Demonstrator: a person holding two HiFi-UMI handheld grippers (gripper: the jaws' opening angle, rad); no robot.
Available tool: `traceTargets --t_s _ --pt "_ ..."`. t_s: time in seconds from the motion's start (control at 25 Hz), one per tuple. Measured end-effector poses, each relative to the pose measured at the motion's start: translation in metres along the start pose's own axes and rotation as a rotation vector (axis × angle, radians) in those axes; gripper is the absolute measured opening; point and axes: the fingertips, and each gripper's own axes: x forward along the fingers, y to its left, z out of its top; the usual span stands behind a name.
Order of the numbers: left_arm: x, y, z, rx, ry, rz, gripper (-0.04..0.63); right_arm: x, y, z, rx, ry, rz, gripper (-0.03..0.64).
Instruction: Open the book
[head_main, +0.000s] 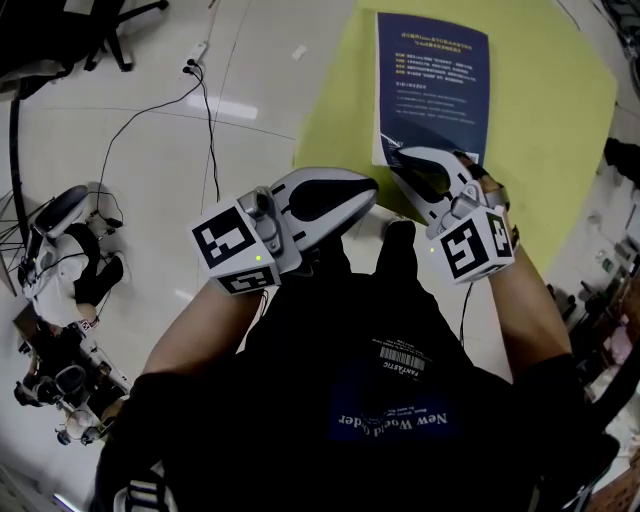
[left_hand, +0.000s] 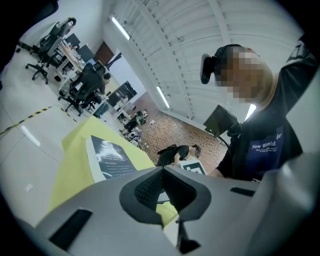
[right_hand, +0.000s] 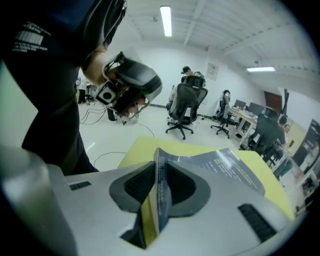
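The book (head_main: 432, 85), with a dark blue cover printed in pale text, lies on a yellow-green cloth (head_main: 545, 110) in the upper right of the head view, its near edge toward the person. The right gripper (head_main: 398, 158) sits at that near edge, angled down onto it. In the right gripper view its jaws are drawn in on the book's near corner (right_hand: 159, 172). The cover, with what looks like a few pages, is pinched between the pads and lifted off the cloth (right_hand: 145, 147), and the rest of the book (right_hand: 225, 165) curves away toward the upper right of that frame. The left gripper (head_main: 372, 188) hovers just left of the right one, near the middle of the head view, close to the cloth's near corner and clear of the book. In the left gripper view its jaws (left_hand: 162, 175) are closed together with nothing between them, and the book (left_hand: 110, 157) and cloth (left_hand: 75, 165) lie beyond them at the left of the frame. Both forearms come up from the bottom of the head view on either side of the person's dark shirt (head_main: 400, 400). To the left the pale floor (head_main: 250, 90) carries a black cable (head_main: 150, 115) running to a power strip (head_main: 195, 55), and part of an office chair (head_main: 110, 30) shows in the upper left corner.
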Motion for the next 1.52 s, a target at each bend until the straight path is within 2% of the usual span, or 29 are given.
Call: traceTargets --t_s 0.12,0.2,0.36,0.44,0.68,0.84,1.0,1.16,1.32,1.44,1.52 --pt "-0.003 -0.003 -0.001 -0.003 0.001 -0.002 0.006 -0.012 -0.006 0.010 0.091 -0.072 -0.018 0.058" --pt "-0.003 -0.005 -0.002 -0.003 0.006 -0.006 0.006 -0.026 -0.015 0.018 0.174 -0.155 -0.049 0.054" --pt "-0.004 -0.009 -0.002 -0.005 0.013 -0.008 0.006 -0.066 -0.039 0.028 0.489 -0.346 -0.153 0.049" --pt "-0.008 -0.007 -0.003 -0.010 0.017 -0.011 0.006 -0.085 -0.046 0.023 0.601 -0.414 -0.202 0.048" --pt "0.000 -0.017 -0.004 -0.013 0.041 -0.030 0.006 -0.143 -0.062 -0.020 0.980 -0.612 -0.332 0.046" --pt "0.012 -0.023 -0.004 -0.011 0.055 -0.042 0.006 -0.175 -0.071 -0.050 1.157 -0.756 -0.381 0.046" --pt "0.020 -0.027 -0.008 -0.011 0.066 -0.054 0.006 -0.202 -0.079 -0.094 1.313 -0.862 -0.468 0.046" --pt "0.027 -0.030 -0.011 -0.020 0.076 -0.061 0.006 -0.225 -0.082 -0.147 1.456 -0.914 -0.585 0.044" --pt "0.034 -0.033 -0.014 -0.024 0.084 -0.070 0.006 -0.235 -0.084 -0.189 1.550 -0.904 -0.682 0.043" --pt "0.040 -0.034 -0.015 -0.027 0.087 -0.075 0.006 -0.231 -0.087 -0.211 1.584 -0.831 -0.739 0.046" --pt "0.043 -0.032 -0.015 -0.029 0.091 -0.078 0.006 -0.225 -0.088 -0.225 1.602 -0.720 -0.783 0.059"
